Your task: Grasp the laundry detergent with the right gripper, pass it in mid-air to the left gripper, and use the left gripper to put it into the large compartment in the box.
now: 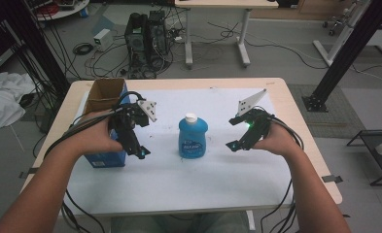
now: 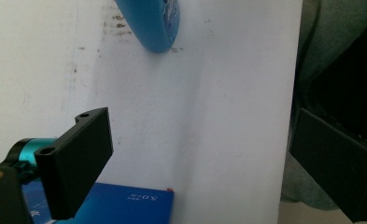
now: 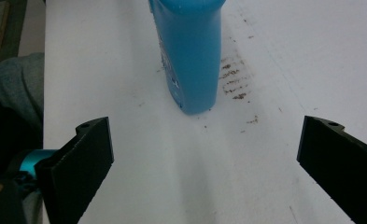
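A white sheet (image 1: pixel 179 184) covers the table, with an open cardboard box (image 1: pixel 105 95) at its left edge. Mid-sheet, a blue soap bottle (image 1: pixel 193 136) stands upright between both grippers, touching neither. The left gripper (image 1: pixel 142 152) and right gripper (image 1: pixel 232 144) hover with jaws spread wide, holding nothing.

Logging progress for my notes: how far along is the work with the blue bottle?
Barely begun. The blue bottle stands upright and capped on the table, untouched. In hand: the left claw and right claw flank it, both open and empty. Gripping and moving it remain.
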